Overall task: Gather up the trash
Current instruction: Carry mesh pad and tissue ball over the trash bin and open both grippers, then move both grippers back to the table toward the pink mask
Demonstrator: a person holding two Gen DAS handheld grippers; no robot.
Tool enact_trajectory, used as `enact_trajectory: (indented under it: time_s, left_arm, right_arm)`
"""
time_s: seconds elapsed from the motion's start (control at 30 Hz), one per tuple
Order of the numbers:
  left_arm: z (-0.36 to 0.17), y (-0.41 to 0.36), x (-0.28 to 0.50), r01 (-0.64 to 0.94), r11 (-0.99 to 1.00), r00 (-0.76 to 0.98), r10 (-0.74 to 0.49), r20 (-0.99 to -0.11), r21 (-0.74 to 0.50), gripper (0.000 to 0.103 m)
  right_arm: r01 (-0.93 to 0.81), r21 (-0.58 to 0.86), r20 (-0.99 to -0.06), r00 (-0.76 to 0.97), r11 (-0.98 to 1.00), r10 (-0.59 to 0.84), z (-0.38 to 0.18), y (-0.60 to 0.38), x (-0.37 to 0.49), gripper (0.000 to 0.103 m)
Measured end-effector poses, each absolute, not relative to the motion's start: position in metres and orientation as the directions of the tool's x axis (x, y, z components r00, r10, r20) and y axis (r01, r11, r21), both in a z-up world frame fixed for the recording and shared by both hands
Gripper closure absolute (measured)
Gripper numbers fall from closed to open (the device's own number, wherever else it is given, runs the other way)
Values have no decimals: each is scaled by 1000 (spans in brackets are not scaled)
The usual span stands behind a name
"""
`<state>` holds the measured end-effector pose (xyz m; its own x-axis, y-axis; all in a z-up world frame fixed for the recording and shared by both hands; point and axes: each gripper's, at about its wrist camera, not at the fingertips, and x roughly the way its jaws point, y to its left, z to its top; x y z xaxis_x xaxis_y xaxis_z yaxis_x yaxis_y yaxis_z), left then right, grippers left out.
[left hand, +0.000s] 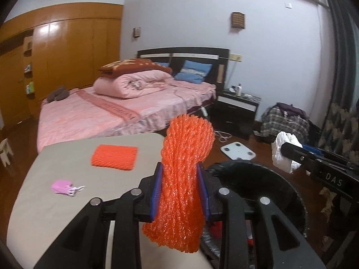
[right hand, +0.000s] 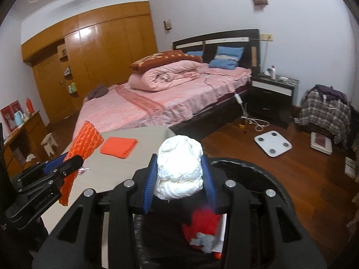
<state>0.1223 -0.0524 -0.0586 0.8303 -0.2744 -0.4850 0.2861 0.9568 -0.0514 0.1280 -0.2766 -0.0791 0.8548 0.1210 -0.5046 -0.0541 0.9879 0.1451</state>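
My left gripper [left hand: 180, 190] is shut on an orange foam fruit net [left hand: 186, 174] that sticks up between its blue pads, at the right edge of the grey table [left hand: 56, 201]. My right gripper [right hand: 179, 179] is shut on a crumpled white paper wad [right hand: 179, 165], held above a black-lined trash bin [right hand: 258, 179] with red and grey scraps inside. From the right wrist view the left gripper [right hand: 67, 165] and its net [right hand: 83, 143] show at left. A second orange net [left hand: 114, 157] and a small pink item [left hand: 61, 187] lie on the table.
Behind the table stands a bed [left hand: 112, 112] with pink bedding, a wooden wardrobe [left hand: 67, 51] and a dark nightstand [left hand: 237, 107]. A white bathroom scale [right hand: 272, 143] and cables lie on the wooden floor. A plaid-covered pile [right hand: 325, 109] sits at right.
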Motion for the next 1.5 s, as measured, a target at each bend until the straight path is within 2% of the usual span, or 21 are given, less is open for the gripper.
enact_trajectory:
  time_s: [0.63, 0.77, 0.8, 0.87, 0.93, 0.97, 1.03, 1.07, 1.13, 1.2, 1.5]
  left_arm:
    - [-89, -149, 135, 466, 883, 735, -424, -528, -59, 73]
    - [-97, -162, 140, 494, 867, 710, -448, -543, -69, 72]
    - [-99, -165, 141, 504, 860, 700, -458, -548, -75, 68]
    - [-102, -167, 143, 515, 853, 686, -470, -555, -85, 62]
    - [-104, -168, 145, 522, 847, 672, -481, -563, -101, 49]
    - [-104, -167, 146, 517, 849, 673, -479, -564, -103, 45]
    - [-105, -160, 147, 507, 856, 681, -471, -561, -104, 41]
    - [-104, -156, 148, 497, 861, 686, -463, -561, -103, 40]
    - [-102, -146, 149, 474, 875, 703, -444, -556, -98, 29]
    - [-100, -135, 150, 446, 890, 723, -422, -547, -98, 22]
    - [-86, -60, 147, 300, 951, 801, -292, -522, -71, 14]
  right_arm:
    - [86, 133, -550, 835, 987, 1, -109, -351, 118, 65]
    - [104, 126, -559, 829, 986, -16, -114, -359, 120, 63]
    - [109, 124, -561, 828, 986, -21, -115, -358, 120, 63]
    - [123, 118, -565, 824, 985, -35, -118, -362, 121, 58]
    - [138, 110, -568, 821, 984, -51, -119, -364, 122, 45]
    - [141, 109, -567, 822, 984, -55, -120, -365, 122, 41]
    - [151, 100, -560, 826, 983, -70, -119, -364, 120, 23]
    - [154, 96, -554, 829, 983, -76, -118, -364, 120, 19]
    - [156, 92, -540, 838, 983, -82, -116, -362, 118, 9]
    - [154, 93, -534, 841, 984, -81, -115, -360, 119, 6]
    - [103, 124, -541, 841, 987, -20, -109, -332, 126, 5]
